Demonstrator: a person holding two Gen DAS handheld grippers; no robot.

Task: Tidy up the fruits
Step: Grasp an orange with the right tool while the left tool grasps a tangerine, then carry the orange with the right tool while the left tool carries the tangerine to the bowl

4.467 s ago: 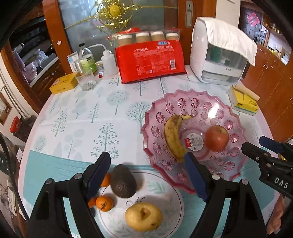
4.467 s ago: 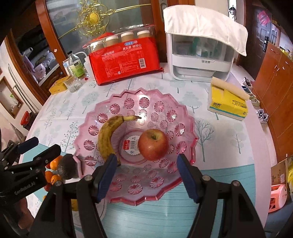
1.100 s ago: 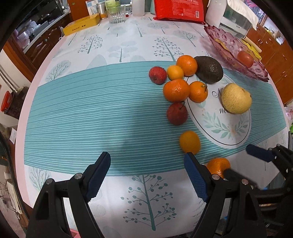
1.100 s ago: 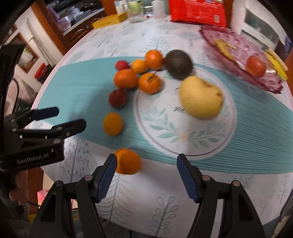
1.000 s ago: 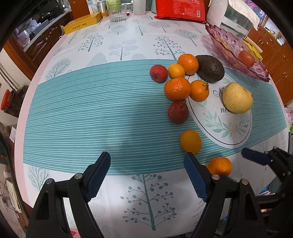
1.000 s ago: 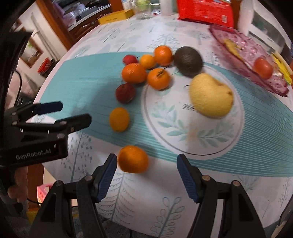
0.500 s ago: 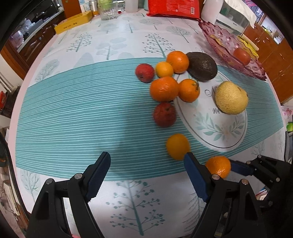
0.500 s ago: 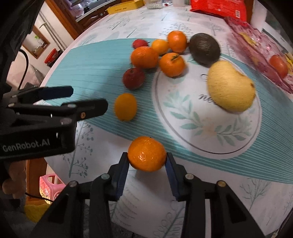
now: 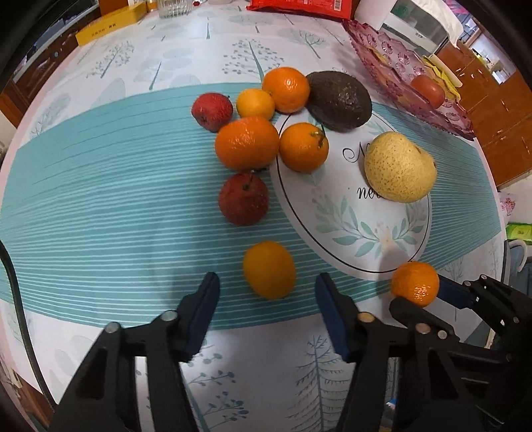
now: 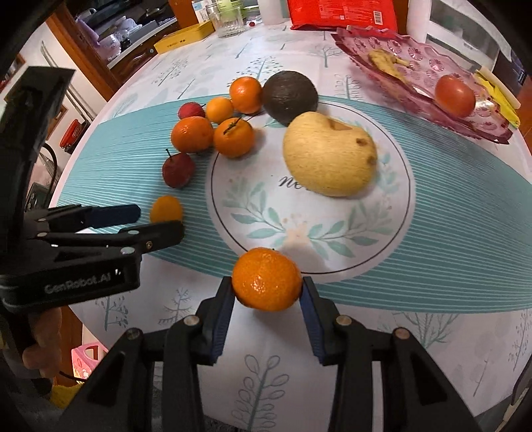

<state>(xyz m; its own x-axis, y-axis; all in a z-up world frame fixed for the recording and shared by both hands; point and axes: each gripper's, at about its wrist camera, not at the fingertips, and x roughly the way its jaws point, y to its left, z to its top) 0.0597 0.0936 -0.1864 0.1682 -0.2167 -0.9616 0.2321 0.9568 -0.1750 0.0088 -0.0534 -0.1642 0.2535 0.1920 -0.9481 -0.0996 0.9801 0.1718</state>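
Now right gripper clamps mandarin at table's near edge; left gripper, jaws just narrowing yet apart, straddles small orange. Centre pads, squeeze gently, lift toward pink dish.

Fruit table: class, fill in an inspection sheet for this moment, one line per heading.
Surface: tablecloth, tree print with a teal striped band.
Job's things: pear and avocado on the printed circle; loose oranges; pink tray holding banana and apple.
Clutter: red packet, glass, yellow box.
Grippers: right gripper clamps a mandarin; left gripper, just closing, not yet touching a small orange.
Cables: black cable.
Surroundings: wooden cabinets.
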